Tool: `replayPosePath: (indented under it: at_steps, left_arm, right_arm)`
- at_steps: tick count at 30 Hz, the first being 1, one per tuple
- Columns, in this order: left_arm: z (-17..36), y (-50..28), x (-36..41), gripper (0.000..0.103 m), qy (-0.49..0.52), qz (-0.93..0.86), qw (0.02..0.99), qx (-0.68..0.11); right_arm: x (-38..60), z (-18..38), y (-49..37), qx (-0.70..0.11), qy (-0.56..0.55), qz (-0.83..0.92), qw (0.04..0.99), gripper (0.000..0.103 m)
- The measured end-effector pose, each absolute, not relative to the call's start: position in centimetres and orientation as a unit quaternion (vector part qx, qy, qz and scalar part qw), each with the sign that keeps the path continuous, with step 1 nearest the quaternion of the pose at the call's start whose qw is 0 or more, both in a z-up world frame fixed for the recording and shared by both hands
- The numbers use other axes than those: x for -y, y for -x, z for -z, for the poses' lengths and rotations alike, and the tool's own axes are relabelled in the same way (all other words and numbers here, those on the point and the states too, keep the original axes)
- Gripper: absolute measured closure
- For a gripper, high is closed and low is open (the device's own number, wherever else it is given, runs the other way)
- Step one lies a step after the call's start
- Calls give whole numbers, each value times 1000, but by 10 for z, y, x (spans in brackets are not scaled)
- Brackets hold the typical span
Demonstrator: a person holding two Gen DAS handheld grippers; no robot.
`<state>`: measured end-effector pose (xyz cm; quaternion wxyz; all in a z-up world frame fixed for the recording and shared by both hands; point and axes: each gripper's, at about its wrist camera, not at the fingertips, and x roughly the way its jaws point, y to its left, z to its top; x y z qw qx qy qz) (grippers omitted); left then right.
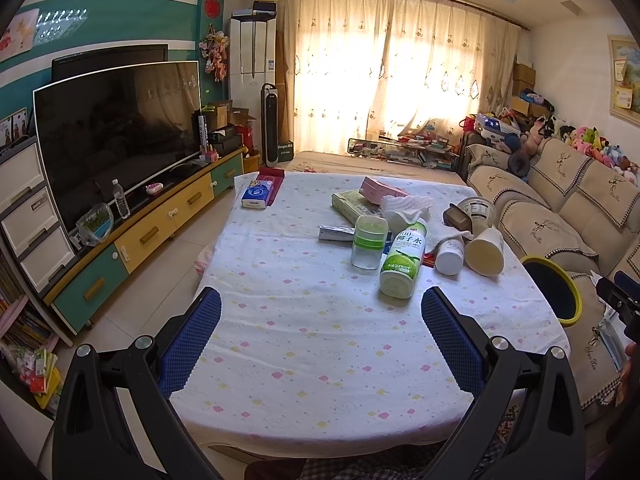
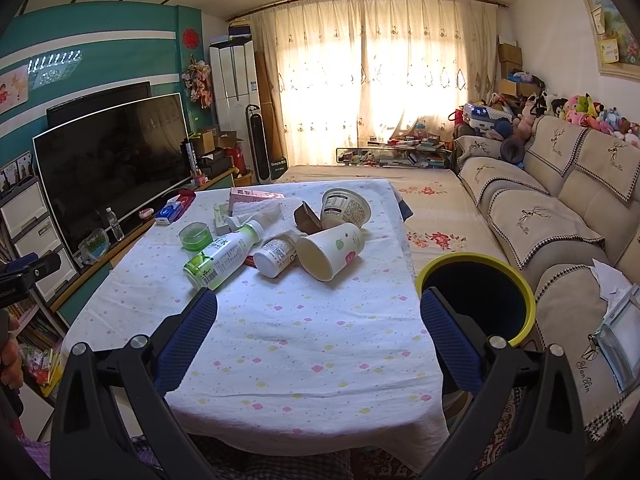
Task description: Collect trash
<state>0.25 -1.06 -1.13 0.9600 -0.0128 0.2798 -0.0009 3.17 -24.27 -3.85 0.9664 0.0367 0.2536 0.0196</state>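
A low table [image 1: 304, 344] under a white cloth dotted pink and yellow fills the middle of a living room, with a curved television [image 1: 116, 140] on a teal-and-yellow cabinet at nine o'clock, a beige sofa [image 2: 560, 216] at three o'clock and sunlit curtains [image 2: 384, 80] at twelve. The trash sits bunched toward one o'clock on the cloth: one green-and-white drink bottle [image 1: 402, 264] lying down, one small white bottle [image 1: 450, 256] on its side just beside it, two paper cups, one tipped with its mouth forward [image 2: 328, 252] and one printed tub [image 2: 345, 208] behind it, one brown carton scrap [image 2: 307, 217], and one crumpled white tissue [image 1: 406, 210]. One clear jar with a green lid [image 1: 369, 242] stands upright beside the drink bottle. One yellow-rimmed bin [image 2: 476, 300] stands off the table's edge at three o'clock. The left gripper [image 1: 320, 308] and the right gripper [image 2: 318, 310] hover over bare cloth at six o'clock, each spread wide and empty.
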Motion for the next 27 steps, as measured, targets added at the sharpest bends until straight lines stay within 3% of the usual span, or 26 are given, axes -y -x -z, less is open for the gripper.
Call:
replayPosePath:
  at_steps: [27]
  left_arm:
    - [13,-5,13,4,15,8,957,-289]
  right_arm:
    - [239,44,-31,-256,-40,-23,966,6]
